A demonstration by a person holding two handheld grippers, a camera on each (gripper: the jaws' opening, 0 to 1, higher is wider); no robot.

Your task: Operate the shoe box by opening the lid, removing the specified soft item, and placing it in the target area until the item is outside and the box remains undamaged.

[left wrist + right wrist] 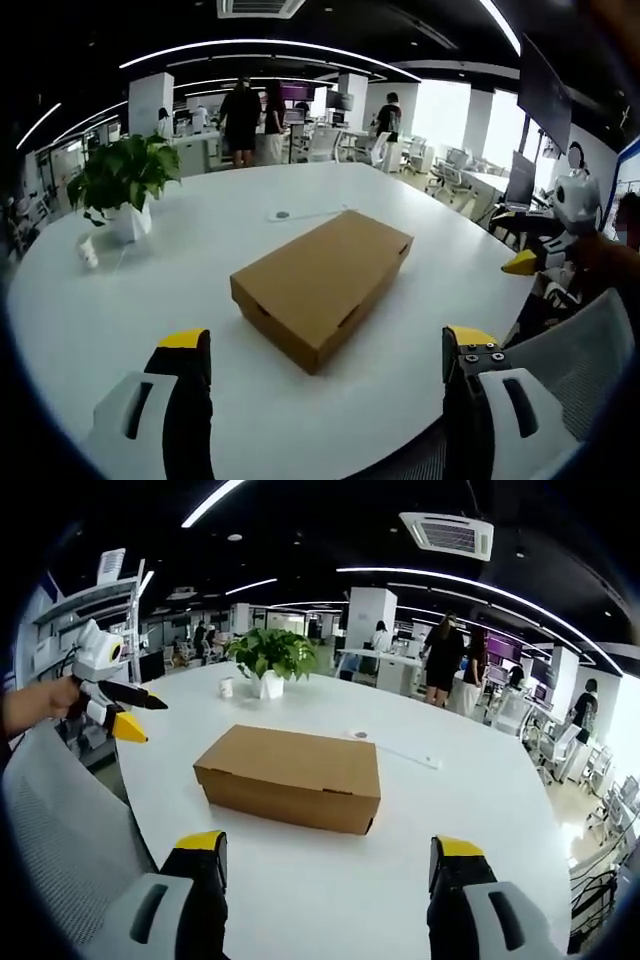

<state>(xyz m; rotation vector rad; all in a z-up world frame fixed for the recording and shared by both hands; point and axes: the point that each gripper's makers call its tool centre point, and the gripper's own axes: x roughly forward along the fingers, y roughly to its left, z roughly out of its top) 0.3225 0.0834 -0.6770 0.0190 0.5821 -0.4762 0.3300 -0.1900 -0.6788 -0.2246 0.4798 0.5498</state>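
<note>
Left gripper (327, 345) wide; right gripper (327, 855) wide; shoe box (323, 283) lidded, contents hidden.

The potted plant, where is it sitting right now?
The potted plant stands on the white table, far left in the left gripper view, beyond the closed shoe box. In the right gripper view it sits behind the box, near the table's far edge.

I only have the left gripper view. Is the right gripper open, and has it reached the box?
Observer: The right gripper is open, with nothing between its jaws.
Operator: And the box?
Observer: The box lies ahead of it, lid closed, apart from the jaws.
Operator: Where's my left one from there?
Observer: The left gripper is near the table edge, left of the box and apart from it, held in a hand.
</note>
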